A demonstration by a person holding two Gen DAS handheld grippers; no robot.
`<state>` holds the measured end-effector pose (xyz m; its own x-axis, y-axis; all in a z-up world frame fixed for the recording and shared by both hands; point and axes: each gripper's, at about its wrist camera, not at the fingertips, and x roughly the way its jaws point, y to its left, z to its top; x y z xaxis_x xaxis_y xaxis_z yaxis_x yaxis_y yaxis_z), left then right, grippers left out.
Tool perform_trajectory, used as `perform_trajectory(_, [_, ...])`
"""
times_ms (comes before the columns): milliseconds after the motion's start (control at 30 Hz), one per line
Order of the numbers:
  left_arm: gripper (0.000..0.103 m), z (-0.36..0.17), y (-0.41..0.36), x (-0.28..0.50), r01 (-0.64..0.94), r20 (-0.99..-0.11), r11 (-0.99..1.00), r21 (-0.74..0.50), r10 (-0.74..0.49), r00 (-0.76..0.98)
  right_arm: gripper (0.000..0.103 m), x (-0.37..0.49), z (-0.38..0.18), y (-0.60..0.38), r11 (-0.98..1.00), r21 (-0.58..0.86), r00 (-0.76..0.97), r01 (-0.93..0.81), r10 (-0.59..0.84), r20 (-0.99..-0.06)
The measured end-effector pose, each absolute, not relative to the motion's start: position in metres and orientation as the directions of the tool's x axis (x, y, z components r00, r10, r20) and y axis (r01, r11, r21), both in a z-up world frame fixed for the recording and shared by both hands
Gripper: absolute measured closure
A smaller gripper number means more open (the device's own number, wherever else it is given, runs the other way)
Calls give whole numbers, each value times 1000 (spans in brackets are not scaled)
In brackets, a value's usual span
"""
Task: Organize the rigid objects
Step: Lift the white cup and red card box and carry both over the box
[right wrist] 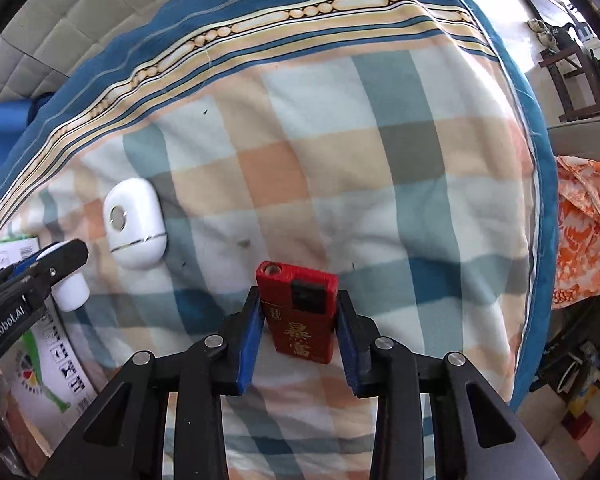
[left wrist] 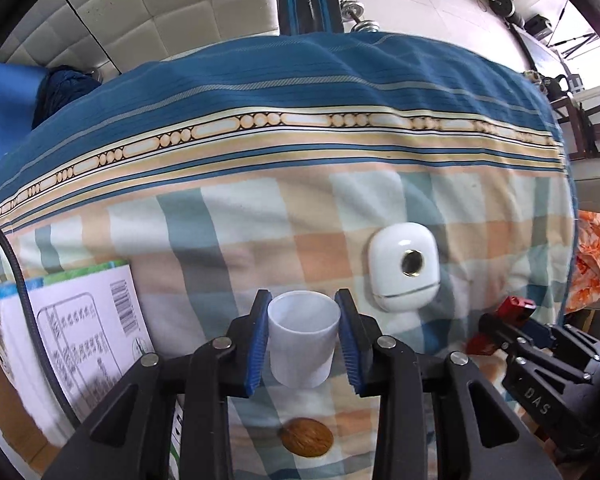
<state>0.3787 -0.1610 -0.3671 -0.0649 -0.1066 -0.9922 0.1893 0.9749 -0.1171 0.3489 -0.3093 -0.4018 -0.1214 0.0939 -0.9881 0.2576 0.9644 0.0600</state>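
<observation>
My left gripper (left wrist: 303, 312) is shut on a small white cup (left wrist: 302, 340) and holds it upright above the checked bedspread (left wrist: 228, 240). The cup also shows in the right wrist view (right wrist: 73, 286), between the left gripper's fingers (right wrist: 60, 254). My right gripper (right wrist: 298, 306) is shut on a red lighter (right wrist: 300, 312) with gold characters. It shows at the right of the left wrist view (left wrist: 512, 312). A white rounded device (left wrist: 404, 266) with a metal ring lies on the bedspread between the two grippers; it also shows in the right wrist view (right wrist: 135, 222). A brown walnut (left wrist: 307, 438) lies below the cup.
An open cardboard box (left wrist: 80, 328) with a printed white flap stands at the left; it also shows in the right wrist view (right wrist: 48, 368). An orange patterned cloth (right wrist: 584, 232) hangs off the bed's right side. A padded headboard (left wrist: 140, 20) and weights lie beyond the bed.
</observation>
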Motion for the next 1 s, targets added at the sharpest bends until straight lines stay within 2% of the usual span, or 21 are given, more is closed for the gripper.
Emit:
perform_trajectory(433, [74, -316, -150, 354, 199, -986, 966, -164, -169, 5, 70, 322, -353, -286, 961, 130, -62, 242, 149, -987])
perform_trajectory(500, [74, -307, -145, 353, 201, -983, 964, -176, -183, 18, 91, 315, -342, -278, 964, 133, -63, 229, 151, -986])
perform_trajectory(767, [74, -274, -126, 339, 199, -974, 960, -200, -216, 63, 92, 305, -340, -275, 965, 151, -45, 215, 164, -985])
perform_trajectory(1000, [74, -231, -90, 318, 202, -962, 956, -212, -241, 131, 92, 287, -281, -247, 974, 190, 39, 126, 186, -982])
